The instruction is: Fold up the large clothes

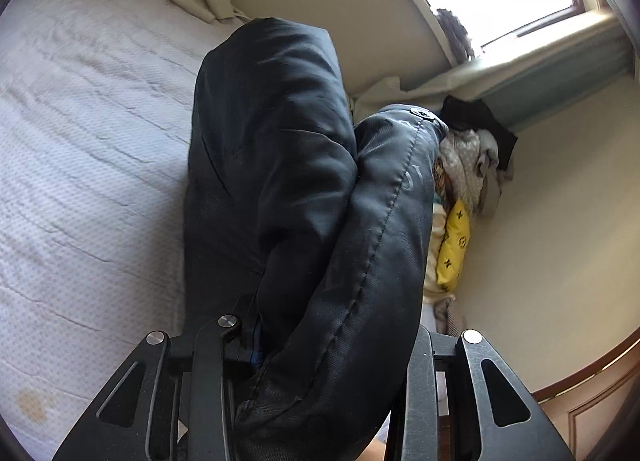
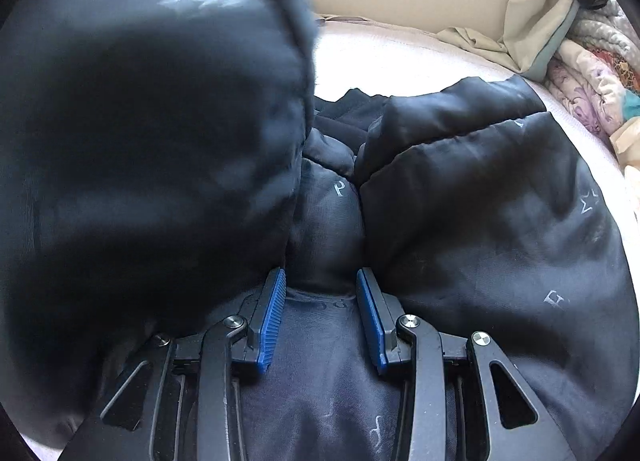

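Glossy quilted jacket, matt textured bedsheet
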`<action>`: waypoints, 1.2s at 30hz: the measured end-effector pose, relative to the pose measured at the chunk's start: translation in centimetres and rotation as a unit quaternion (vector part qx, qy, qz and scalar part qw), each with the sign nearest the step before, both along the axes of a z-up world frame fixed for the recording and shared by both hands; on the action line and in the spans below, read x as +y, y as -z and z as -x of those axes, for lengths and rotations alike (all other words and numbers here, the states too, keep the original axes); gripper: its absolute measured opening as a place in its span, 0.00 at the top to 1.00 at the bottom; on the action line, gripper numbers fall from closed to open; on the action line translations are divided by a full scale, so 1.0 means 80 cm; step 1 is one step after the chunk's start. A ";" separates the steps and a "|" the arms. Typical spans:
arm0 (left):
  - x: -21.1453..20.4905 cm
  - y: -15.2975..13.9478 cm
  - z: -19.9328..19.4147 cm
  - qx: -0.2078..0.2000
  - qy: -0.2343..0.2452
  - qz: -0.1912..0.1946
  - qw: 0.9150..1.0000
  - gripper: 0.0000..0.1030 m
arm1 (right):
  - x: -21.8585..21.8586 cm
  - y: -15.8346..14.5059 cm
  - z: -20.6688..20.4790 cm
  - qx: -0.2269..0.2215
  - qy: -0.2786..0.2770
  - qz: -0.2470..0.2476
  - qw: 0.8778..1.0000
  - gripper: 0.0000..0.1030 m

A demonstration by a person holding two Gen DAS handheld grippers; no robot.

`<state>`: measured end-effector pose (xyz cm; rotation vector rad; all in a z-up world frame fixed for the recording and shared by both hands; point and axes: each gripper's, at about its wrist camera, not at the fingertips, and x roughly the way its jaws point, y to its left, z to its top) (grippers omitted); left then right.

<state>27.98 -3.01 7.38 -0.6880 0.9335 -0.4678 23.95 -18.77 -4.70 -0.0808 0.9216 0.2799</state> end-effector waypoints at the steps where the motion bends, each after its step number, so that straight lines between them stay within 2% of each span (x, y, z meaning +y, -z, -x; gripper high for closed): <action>1: -0.015 -0.002 -0.003 0.002 0.005 -0.007 1.000 0.61 | -0.001 0.000 0.000 0.001 0.000 -0.001 1.000 0.66; 5: -0.076 -0.010 -0.015 -0.002 0.003 -0.046 0.999 0.61 | -0.009 -0.001 -0.004 0.014 0.006 -0.024 1.000 0.66; 7: -0.084 -0.011 -0.016 -0.003 -0.005 -0.053 0.999 0.61 | -0.022 -0.003 -0.010 0.033 0.008 -0.057 0.998 0.66; 11: -0.097 -0.014 -0.021 0.000 -0.015 -0.063 0.998 0.61 | -0.056 -0.015 -0.020 0.079 0.008 -0.131 0.988 0.66; 14: -0.107 -0.016 -0.018 0.001 -0.013 -0.071 0.997 0.61 | -0.079 -0.031 -0.018 0.117 0.018 -0.160 0.980 0.66; 15: -0.109 -0.016 -0.018 0.002 -0.013 -0.072 0.997 0.61 | -0.094 -0.043 -0.015 0.130 0.026 -0.173 0.976 0.62; 17: -0.110 -0.013 -0.015 0.003 -0.011 -0.075 0.997 0.61 | -0.119 -0.066 -0.003 0.124 0.042 -0.183 0.974 0.55; 21: -0.131 -0.008 -0.013 0.006 -0.005 -0.082 0.997 0.61 | -0.164 -0.098 0.026 0.075 0.061 -0.153 0.984 0.54; 25: -0.152 -0.004 -0.009 0.005 0.003 -0.095 0.995 0.61 | -0.184 -0.072 0.028 0.096 0.075 -0.157 0.980 0.56; 29: -0.185 0.007 -0.006 0.007 0.011 -0.117 0.993 0.61 | -0.181 -0.040 0.020 0.103 0.076 -0.146 0.981 0.62; 31: -0.204 0.014 -0.004 0.009 0.019 -0.127 0.992 0.61 | -0.181 -0.031 0.015 0.106 0.081 -0.164 0.977 0.62; 34: -0.231 0.028 0.001 0.009 0.032 -0.144 0.989 0.61 | -0.198 -0.025 0.010 0.120 0.093 -0.211 0.966 0.67; 36: -0.247 0.036 0.005 0.002 0.037 -0.164 0.986 0.61 | -0.226 -0.024 0.005 0.142 0.118 -0.254 0.949 0.81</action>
